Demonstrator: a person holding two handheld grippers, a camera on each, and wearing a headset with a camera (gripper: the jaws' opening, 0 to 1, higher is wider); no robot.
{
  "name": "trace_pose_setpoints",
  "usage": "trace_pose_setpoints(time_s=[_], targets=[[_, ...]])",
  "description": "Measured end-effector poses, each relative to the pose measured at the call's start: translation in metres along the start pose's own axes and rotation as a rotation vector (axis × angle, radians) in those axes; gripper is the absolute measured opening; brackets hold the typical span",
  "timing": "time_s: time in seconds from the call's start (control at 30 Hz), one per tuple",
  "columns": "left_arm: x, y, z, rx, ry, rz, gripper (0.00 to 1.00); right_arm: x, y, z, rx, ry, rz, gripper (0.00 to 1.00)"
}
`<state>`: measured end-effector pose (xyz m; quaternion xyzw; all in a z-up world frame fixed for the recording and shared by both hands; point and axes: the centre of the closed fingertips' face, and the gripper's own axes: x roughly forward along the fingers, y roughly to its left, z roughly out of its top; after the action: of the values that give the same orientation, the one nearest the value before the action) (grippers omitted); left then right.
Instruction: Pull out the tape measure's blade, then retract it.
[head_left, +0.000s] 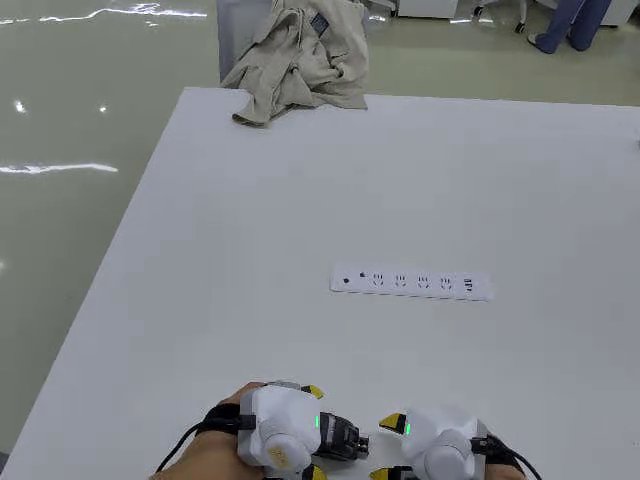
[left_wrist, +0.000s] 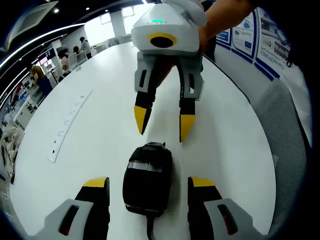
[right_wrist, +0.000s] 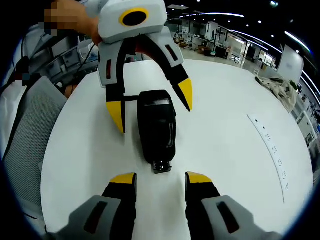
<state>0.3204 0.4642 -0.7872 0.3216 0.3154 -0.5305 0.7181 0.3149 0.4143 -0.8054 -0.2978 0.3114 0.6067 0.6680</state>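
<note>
Head view looked down on a white table (head_left: 200, 250) with a crumpled beige jacket (head_left: 295, 55) at its far left edge, well clear of the work. At the near edge the left tool (head_left: 314, 432) pointed rightward with its jaws apart, one on each side of the black tape measure (head_left: 342, 438), which lay flat on the table between the two tools. In the left gripper view the case sat between the yellow tips with neither visibly pressing on it, so I judged it straddled, not clamped. That placement looked meant to pin the body once the jaws closed. A black strap (left_wrist: 148, 226) trailed from the case toward the left tool. The right tool (head_left: 388, 448) faced it head-on, jaws also apart and holding nothing, just short of the case. In the right gripper view the small end tab (right_wrist: 161, 166) pointed straight at that tool's gap, well set for pinching and drawing away. No blade was out yet. Farther right and beyond, a white power strip (head_left: 412, 284) lay apart from it all.
</note>
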Motion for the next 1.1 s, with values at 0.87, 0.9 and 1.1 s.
trace_pose_setpoints(time_s=[0.87, 0.9, 1.1], targets=[[0.019, -0.002, -0.002, 0.07, 0.025, -0.056, 0.51, 0.019, -0.003, 0.005, -0.078, 0.023, 0.065, 0.3], [0.02, -0.003, -0.002, 0.072, 0.026, -0.056, 0.51, 0.019, -0.003, 0.005, -0.08, 0.024, 0.067, 0.3], [0.021, -0.005, -0.001, 0.09, 0.031, -0.064, 0.46, 0.021, 0.0, 0.003, -0.094, 0.032, 0.078, 0.26]])
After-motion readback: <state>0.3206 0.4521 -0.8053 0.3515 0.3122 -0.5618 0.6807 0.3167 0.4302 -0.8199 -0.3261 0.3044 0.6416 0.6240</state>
